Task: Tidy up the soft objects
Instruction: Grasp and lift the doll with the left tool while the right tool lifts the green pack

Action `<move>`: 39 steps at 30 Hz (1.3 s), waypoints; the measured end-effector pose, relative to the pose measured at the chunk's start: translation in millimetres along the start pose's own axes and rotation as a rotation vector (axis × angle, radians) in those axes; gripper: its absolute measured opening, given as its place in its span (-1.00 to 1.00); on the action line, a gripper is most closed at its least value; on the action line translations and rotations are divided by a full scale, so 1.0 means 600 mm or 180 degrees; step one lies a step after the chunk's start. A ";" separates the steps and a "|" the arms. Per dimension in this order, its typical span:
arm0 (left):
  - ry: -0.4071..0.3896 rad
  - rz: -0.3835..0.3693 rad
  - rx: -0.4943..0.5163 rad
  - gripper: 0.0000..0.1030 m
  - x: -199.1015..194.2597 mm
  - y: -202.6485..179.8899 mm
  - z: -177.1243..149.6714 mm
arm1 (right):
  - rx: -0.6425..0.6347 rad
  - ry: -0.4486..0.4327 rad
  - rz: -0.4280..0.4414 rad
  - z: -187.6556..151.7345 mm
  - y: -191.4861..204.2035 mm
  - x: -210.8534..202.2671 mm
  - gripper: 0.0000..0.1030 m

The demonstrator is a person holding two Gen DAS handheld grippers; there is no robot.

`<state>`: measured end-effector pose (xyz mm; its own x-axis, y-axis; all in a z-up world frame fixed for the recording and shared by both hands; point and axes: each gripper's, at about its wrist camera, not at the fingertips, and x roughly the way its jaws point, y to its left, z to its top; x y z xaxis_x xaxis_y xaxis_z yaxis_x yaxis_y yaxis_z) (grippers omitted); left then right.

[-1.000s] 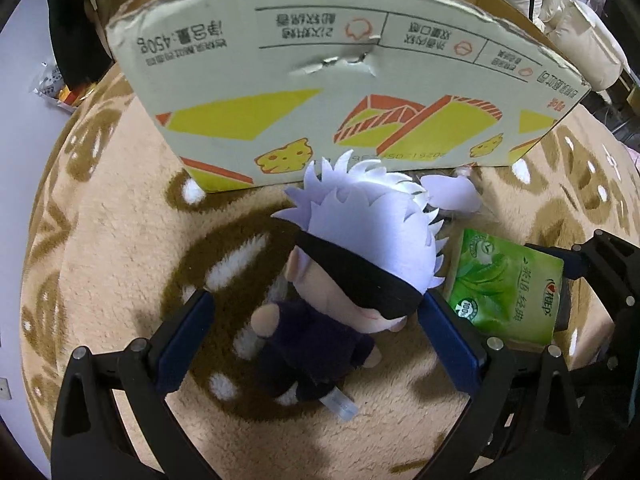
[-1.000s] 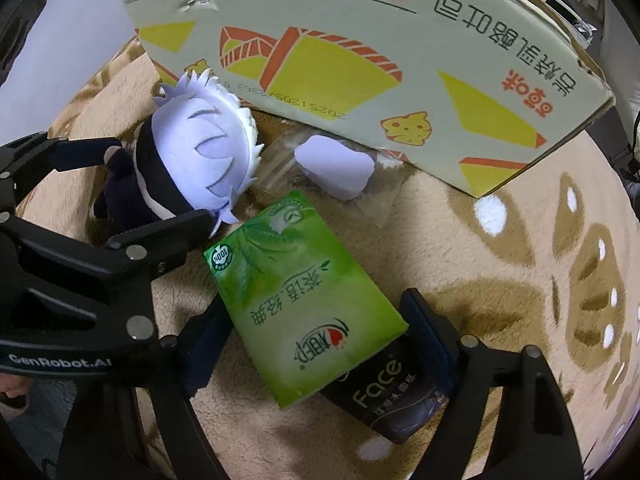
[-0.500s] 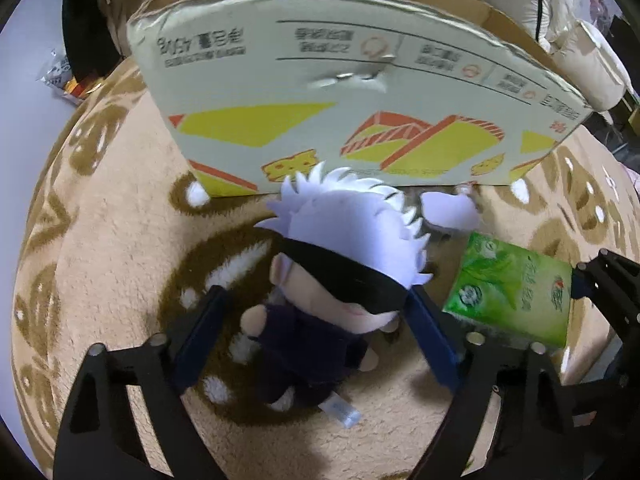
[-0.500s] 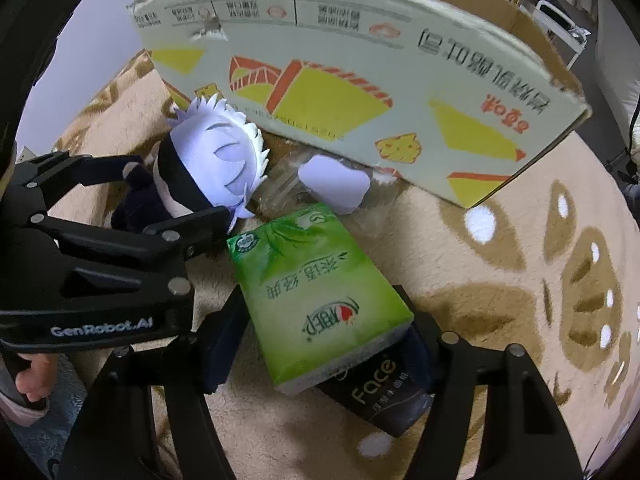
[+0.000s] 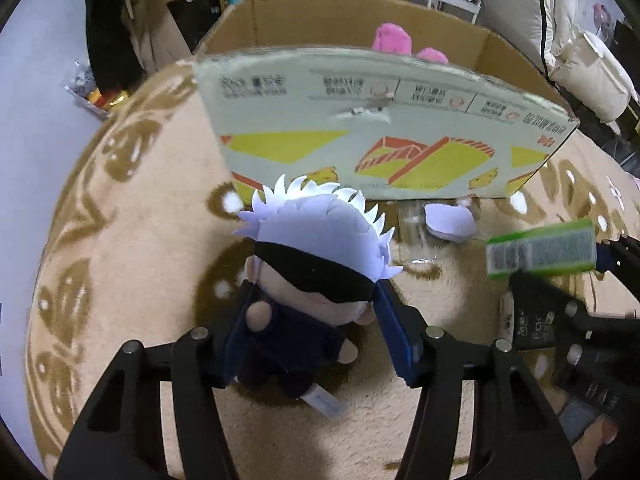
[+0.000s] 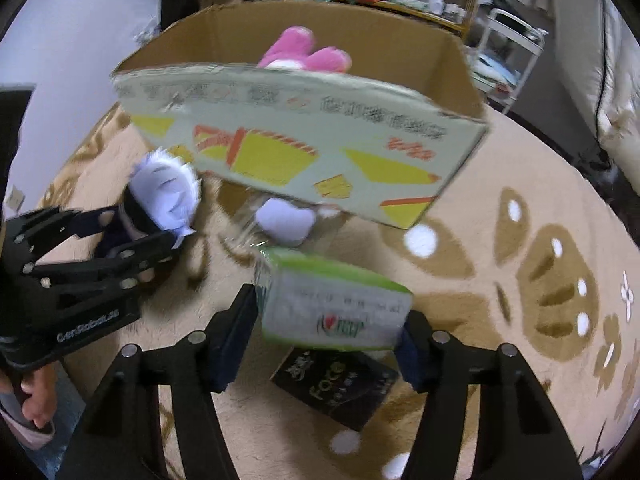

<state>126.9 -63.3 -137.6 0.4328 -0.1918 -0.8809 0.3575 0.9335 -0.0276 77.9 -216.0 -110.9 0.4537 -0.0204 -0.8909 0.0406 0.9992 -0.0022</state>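
Note:
A plush doll (image 5: 316,276) with white spiky hair, a black blindfold and a dark body sits between the blue pads of my left gripper (image 5: 314,308), which is shut on it, lifted off the carpet. It also shows in the right wrist view (image 6: 160,204). My right gripper (image 6: 326,320) is shut on a green tissue pack (image 6: 332,300) and holds it above the carpet; the pack shows in the left wrist view (image 5: 540,248). An open cardboard box (image 5: 380,140) stands ahead, with a pink plush (image 6: 304,50) inside.
A black "Face" tissue pack (image 6: 336,384) lies on the beige patterned carpet (image 5: 132,240) under the right gripper. A small white soft item in clear wrap (image 6: 286,220) lies by the box front. Shelves and furniture stand behind the box.
Both grippers closed on their objects and rose. The doll and the green tissue pack are lifted off the carpet, and the box's inside has come into view.

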 end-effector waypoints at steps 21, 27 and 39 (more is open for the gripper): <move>-0.1059 0.0217 -0.0087 0.12 -0.143 0.007 -0.014 | 0.0616 -0.1321 0.0010 0.002 -0.059 -0.135 0.21; -0.1448 0.0257 -0.0112 0.12 -0.188 0.010 -0.015 | 0.0564 -0.1750 -0.0040 0.003 -0.064 -0.180 0.21; -0.1882 0.0300 -0.0074 0.13 -0.235 0.011 0.028 | 0.0500 -0.2103 -0.0010 0.033 -0.061 -0.208 0.21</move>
<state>81.9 -35.1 -5.7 0.8513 -0.2377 -0.4677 0.2798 0.9598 0.0216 37.6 -250.9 9.1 0.9001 -0.0903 -0.4263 0.1490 0.9831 0.1062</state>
